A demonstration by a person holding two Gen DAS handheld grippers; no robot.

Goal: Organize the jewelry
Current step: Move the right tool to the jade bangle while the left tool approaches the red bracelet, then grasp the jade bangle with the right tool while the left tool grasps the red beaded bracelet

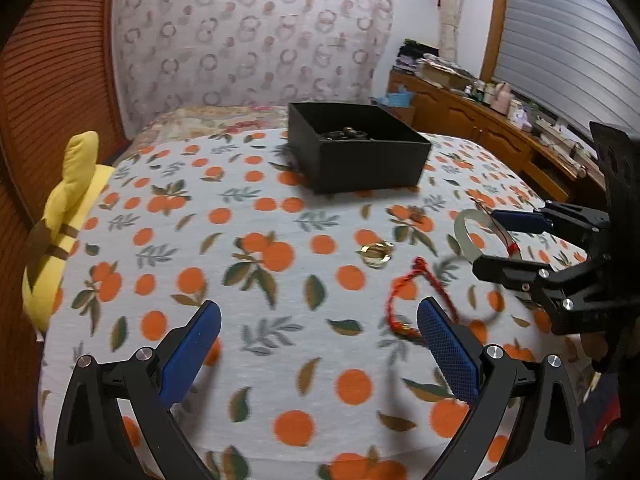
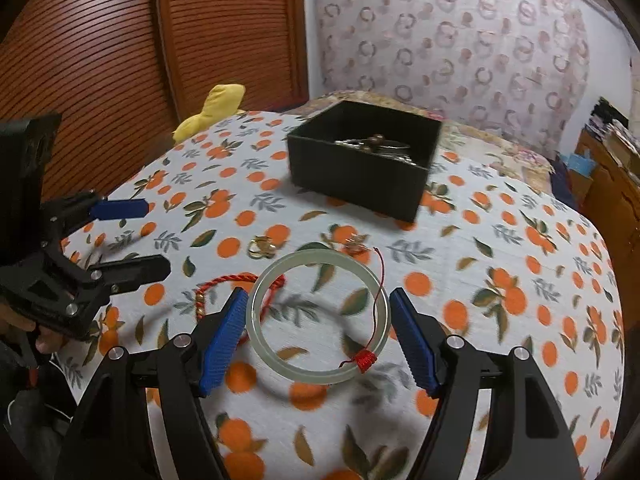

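A pale green jade bangle (image 2: 316, 257) with red thread wound on it hangs just above the bedspread, casting a shadow. My right gripper (image 2: 318, 300) is shut on it, blue pads pressing its two sides. The left wrist view shows the same bangle (image 1: 464, 236) in the right gripper (image 1: 486, 242) at the right. My left gripper (image 1: 319, 306) stands open over the cloth with nothing between its fingers. A red cord bracelet (image 1: 404, 280) lies by its right finger and gold rings (image 1: 376, 254) beyond. A black box (image 1: 360, 168) holding several pieces sits farther back.
The bed wears a white spread with orange fruit print (image 1: 260, 208). A yellow plush (image 1: 68, 216) lies at its left edge by slatted wooden doors. A cluttered wooden dresser (image 1: 480, 120) runs along the right. A small gold piece (image 2: 356, 242) lies between bangle and box.
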